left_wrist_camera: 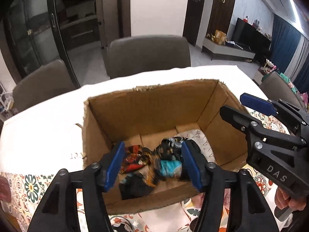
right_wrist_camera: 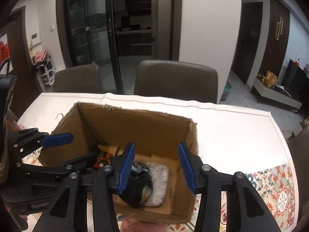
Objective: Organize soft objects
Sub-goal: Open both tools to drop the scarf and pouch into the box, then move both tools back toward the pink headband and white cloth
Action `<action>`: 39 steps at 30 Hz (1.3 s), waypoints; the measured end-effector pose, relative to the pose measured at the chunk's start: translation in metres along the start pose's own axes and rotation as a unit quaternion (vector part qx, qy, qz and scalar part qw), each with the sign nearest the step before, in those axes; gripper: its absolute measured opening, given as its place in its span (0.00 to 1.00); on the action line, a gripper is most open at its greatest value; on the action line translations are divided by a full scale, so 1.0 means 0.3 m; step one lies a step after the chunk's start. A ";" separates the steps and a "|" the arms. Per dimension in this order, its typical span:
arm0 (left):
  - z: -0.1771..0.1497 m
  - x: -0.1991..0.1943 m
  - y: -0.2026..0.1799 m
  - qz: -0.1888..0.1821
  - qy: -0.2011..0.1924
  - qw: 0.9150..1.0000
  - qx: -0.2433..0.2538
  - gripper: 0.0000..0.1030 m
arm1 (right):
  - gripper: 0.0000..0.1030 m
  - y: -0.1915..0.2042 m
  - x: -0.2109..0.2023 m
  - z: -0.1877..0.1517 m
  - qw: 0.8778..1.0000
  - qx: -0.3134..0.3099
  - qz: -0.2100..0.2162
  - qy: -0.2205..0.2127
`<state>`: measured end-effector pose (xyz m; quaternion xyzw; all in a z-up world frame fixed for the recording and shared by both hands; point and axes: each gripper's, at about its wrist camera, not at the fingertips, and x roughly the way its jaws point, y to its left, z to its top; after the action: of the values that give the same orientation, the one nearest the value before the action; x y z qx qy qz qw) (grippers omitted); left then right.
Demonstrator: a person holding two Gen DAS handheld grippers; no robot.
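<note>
Dining area, seen from two wrist views. The counter (right_wrist_camera: 222, 127) carries a white cloth, with a floral patterned cover (right_wrist_camera: 278, 189) at its near edge. Two grey upholstered chairs (right_wrist_camera: 175, 79) stand along its far side. Behind them, dark-framed glass sliding doors (right_wrist_camera: 90, 29) adjoin a white wall (right_wrist_camera: 208, 23). To the right: dark wooden doors (right_wrist_camera: 278, 32) with brass handles, a low media unit (left_wrist_camera: 227, 50) bearing a black television (left_wrist_camera: 251, 36), and blue curtains (left_wrist_camera: 285, 44). The floor (left_wrist_camera: 87, 65) is pale.
</note>
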<state>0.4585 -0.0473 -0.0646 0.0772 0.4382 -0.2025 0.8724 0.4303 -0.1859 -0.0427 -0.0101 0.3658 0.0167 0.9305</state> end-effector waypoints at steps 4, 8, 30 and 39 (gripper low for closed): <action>-0.001 -0.074 -0.019 0.019 -0.029 0.999 0.003 0.66 | 0.47 -0.016 -0.052 0.000 1.000 0.011 -0.006 -0.010; -0.033 -0.165 -0.049 0.047 -0.067 0.997 0.005 0.72 | 0.47 -0.024 -0.124 -0.012 1.000 0.016 -0.009 -0.026; -0.316 -0.467 -0.201 0.151 -0.159 0.975 -0.018 0.82 | 0.73 -0.036 -0.449 -0.220 0.997 0.028 -0.023 -0.072; -0.435 -0.520 -0.302 0.172 -0.173 0.969 -0.036 0.83 | 0.76 -0.085 -0.510 -0.331 0.997 0.027 0.007 -0.072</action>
<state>0.2412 -0.0441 -0.0155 0.0838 0.2674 -0.0437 0.9589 0.2518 -0.2181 -0.0110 0.0191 0.2983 0.0141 0.9542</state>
